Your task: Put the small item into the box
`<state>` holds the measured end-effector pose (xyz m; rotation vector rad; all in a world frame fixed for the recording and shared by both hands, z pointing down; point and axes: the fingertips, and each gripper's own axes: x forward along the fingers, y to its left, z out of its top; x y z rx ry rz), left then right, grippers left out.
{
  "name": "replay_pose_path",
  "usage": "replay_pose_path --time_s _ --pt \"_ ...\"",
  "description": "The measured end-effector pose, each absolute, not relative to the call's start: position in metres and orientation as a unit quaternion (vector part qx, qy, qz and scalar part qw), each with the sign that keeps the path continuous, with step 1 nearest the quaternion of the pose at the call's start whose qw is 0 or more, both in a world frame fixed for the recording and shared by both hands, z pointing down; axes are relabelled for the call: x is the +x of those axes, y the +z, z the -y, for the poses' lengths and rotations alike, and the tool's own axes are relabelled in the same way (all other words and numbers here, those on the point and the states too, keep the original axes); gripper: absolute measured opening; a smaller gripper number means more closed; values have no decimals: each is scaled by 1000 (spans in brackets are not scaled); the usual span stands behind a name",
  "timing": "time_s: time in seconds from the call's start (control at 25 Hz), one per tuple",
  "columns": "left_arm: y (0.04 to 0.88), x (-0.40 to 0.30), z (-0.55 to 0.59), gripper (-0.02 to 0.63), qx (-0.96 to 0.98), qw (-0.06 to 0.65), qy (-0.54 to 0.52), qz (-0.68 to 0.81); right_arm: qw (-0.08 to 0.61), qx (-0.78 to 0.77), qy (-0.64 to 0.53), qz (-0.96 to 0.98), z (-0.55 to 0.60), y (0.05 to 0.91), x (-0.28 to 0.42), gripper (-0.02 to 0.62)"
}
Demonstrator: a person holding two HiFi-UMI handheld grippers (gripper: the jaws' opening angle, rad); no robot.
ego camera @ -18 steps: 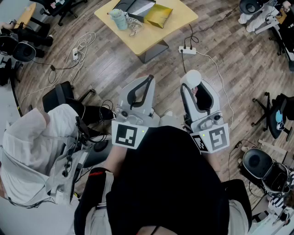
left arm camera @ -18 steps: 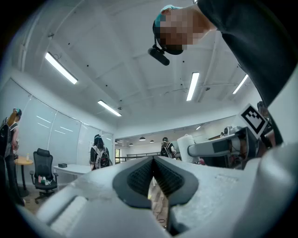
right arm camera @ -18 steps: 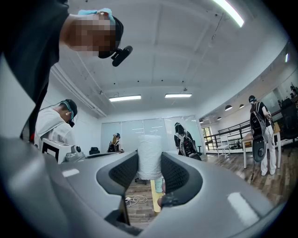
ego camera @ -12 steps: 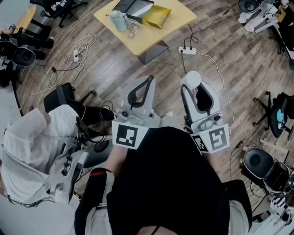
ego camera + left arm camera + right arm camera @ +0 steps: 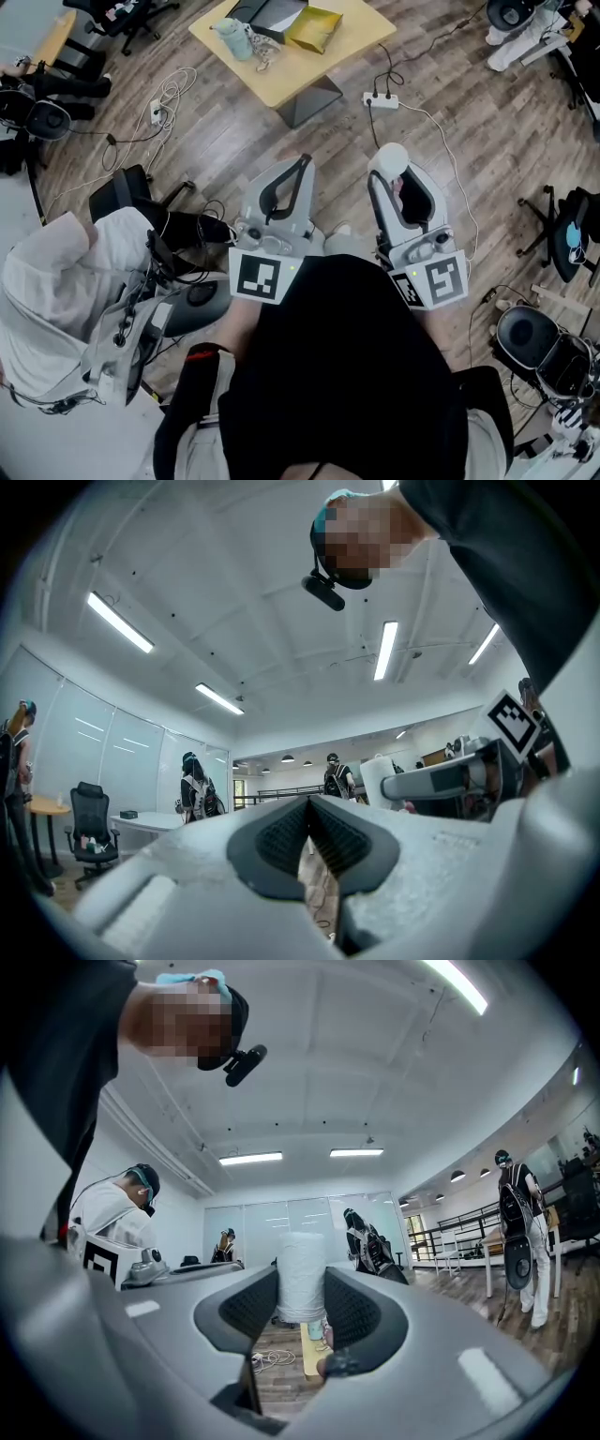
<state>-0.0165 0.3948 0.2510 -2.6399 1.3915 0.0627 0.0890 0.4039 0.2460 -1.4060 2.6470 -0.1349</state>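
My right gripper (image 5: 393, 167) is held upright in front of the person's chest, shut on a small white wrapped roll (image 5: 392, 157). In the right gripper view the roll (image 5: 300, 1277) stands upright between the two dark pads (image 5: 250, 1312), which press on its sides. My left gripper (image 5: 303, 165) is beside it, with its jaws together and nothing in them; its ribbed pads (image 5: 284, 833) meet at the tip. The dark open box (image 5: 272, 14) lies on the yellow table (image 5: 295, 77) far ahead, well away from both grippers.
On the table beside the box are a yellow bag (image 5: 314, 28) and a teal bottle (image 5: 232, 37). A power strip (image 5: 382, 99) and cables (image 5: 169, 94) lie on the wooden floor. Office chairs and gear stand at left and right. Another person in white (image 5: 56, 281) is at left.
Both grippers hold still with the roll gripped. The view has drifted a little, so the table sits slightly higher and further left. The person in white at left has shifted.
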Motion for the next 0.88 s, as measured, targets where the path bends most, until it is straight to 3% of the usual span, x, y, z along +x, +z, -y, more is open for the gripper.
replay_pose_path --time_s 0.88 --pt "258 32 -386 2 -879 88 22 -468 66 -467 -45 -881 -396 256 134 163"
